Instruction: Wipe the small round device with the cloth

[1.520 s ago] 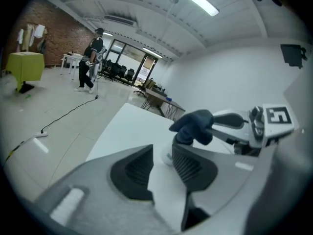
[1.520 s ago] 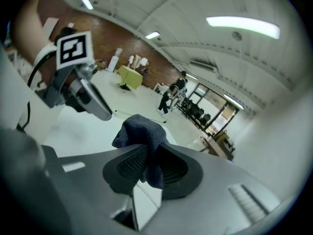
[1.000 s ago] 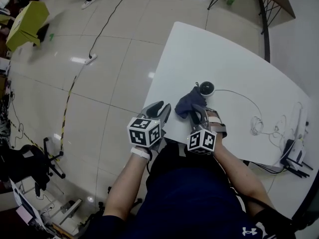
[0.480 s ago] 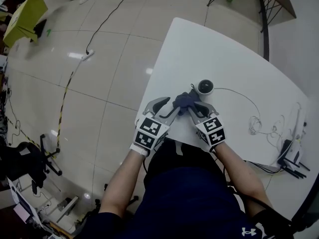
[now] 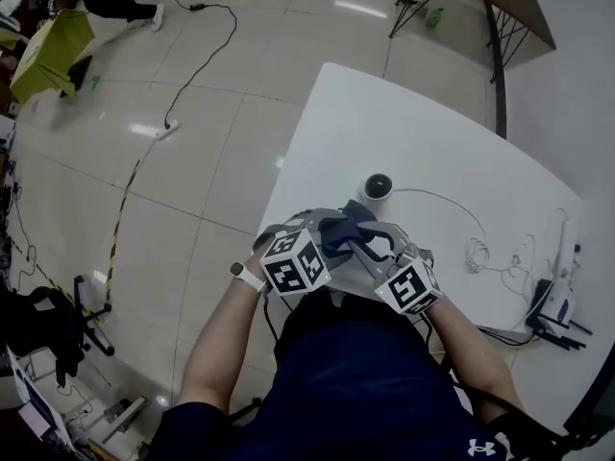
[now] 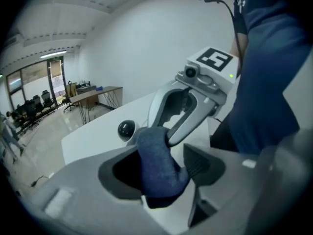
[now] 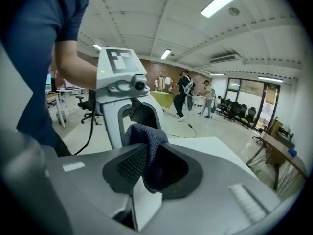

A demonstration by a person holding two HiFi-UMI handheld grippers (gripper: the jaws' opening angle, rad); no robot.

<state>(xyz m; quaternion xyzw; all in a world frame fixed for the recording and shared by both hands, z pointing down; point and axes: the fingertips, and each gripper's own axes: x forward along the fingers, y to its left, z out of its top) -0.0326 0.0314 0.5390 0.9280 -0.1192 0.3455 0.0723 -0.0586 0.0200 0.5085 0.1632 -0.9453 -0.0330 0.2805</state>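
Note:
The small round device [image 5: 378, 186], white with a dark dome, stands on the white table [image 5: 423, 133]; it also shows in the left gripper view [image 6: 126, 129]. The dark blue cloth [image 5: 341, 230] hangs in the air between both grippers, nearer to me than the device. My right gripper [image 5: 363, 243] is shut on the cloth [image 7: 146, 146], which bunches between its pads. My left gripper [image 5: 322, 229] has just been opening its jaws. They stand wide around the hanging cloth [image 6: 156, 163], and the pads do not press on it.
A thin white cable [image 5: 480, 248] runs from the device to a tangle at the right, near chargers [image 5: 557, 305] at the table's right edge. The table's front edge lies just under the grippers. Tiled floor with a black cord [image 5: 207, 41] spreads to the left.
The right gripper has lifted the cloth away from the device toward me. The left gripper came in from the table's edge, rolled over, closed in on the cloth and now stands wider.

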